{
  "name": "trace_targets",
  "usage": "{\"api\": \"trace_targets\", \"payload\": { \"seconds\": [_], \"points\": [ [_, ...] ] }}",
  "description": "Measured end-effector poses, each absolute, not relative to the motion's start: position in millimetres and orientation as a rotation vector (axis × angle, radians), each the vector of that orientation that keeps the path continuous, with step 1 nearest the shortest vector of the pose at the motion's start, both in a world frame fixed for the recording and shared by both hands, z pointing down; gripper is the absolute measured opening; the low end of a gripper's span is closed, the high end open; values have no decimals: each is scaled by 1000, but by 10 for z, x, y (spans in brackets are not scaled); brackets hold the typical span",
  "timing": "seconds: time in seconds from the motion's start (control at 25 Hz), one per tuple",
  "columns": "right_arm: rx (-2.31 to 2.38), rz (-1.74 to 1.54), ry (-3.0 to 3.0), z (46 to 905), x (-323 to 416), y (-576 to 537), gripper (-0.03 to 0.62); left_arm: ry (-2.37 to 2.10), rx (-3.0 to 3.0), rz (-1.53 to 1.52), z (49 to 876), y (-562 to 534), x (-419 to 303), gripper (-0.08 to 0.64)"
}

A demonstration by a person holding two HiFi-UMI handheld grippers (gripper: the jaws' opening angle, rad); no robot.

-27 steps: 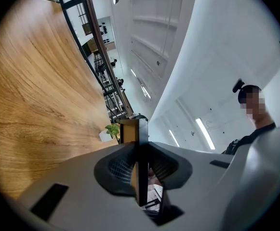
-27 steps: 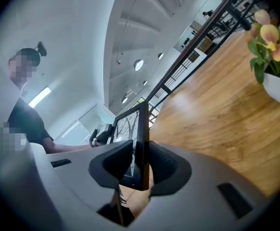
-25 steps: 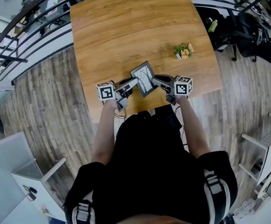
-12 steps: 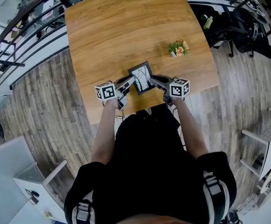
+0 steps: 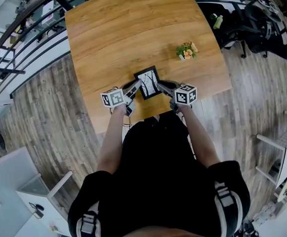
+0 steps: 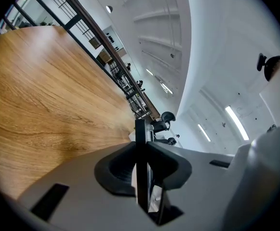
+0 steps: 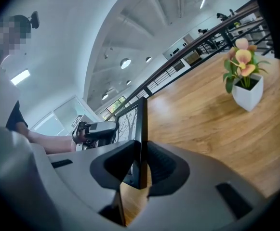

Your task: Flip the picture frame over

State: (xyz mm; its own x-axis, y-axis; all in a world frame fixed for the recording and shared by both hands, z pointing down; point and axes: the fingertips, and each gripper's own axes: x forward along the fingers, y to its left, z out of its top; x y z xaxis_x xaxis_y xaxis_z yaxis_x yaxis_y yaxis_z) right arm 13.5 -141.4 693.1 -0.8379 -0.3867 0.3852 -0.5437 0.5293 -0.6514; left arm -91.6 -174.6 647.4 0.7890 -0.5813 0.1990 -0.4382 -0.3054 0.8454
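The picture frame (image 5: 147,82) is black with a white tree-branch print facing up. It is held just above the near part of the wooden table (image 5: 123,28). My left gripper (image 5: 136,87) is shut on its left edge and my right gripper (image 5: 160,86) is shut on its right edge. In the left gripper view the picture frame (image 6: 140,138) stands edge-on, pinched between the pads of the left gripper (image 6: 142,165). The right gripper view shows the picture frame (image 7: 141,129) clamped by the right gripper (image 7: 140,170), print side to the left.
A small white pot with orange-pink flowers (image 5: 185,50) stands on the table to the right of the frame, also seen as the flower pot (image 7: 246,78). The table's near edge lies just under my hands. Dark bags and chairs (image 5: 262,28) sit on the floor at right.
Both grippers have sunk a little toward the table with the frame still held between them. The frame now sits lower and looks smaller in the head view.
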Motion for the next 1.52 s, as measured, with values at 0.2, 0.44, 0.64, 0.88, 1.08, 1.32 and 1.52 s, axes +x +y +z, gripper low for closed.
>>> {"api": "trace_targets", "payload": {
  "seconds": [0.2,0.44,0.64,0.88,1.08,1.32,1.52],
  "points": [
    [816,1190,-2534,7037,86,-1441,92,-863,1966,-109,6585,-1800,-972,87],
    [844,1173,-2495,7139,72,-1482,91,-926,1941,-64,6744,-1854,-1013,87],
    [851,1165,-2472,7221,65,-1514,92,-971,1932,-27,6823,-1887,-1026,87],
    [878,1158,-2444,7281,34,-1530,92,-1017,1927,14,6892,-1925,-1046,89],
    [895,1146,-2414,7387,78,-1571,92,-1057,1924,69,6981,-1981,-994,89],
    [880,1124,-2372,7518,92,-1604,92,-1086,1899,121,7132,-2004,-976,91],
    [875,1089,-2340,7605,97,-1675,92,-1099,1886,159,7236,-2073,-963,92]
  ]
}}
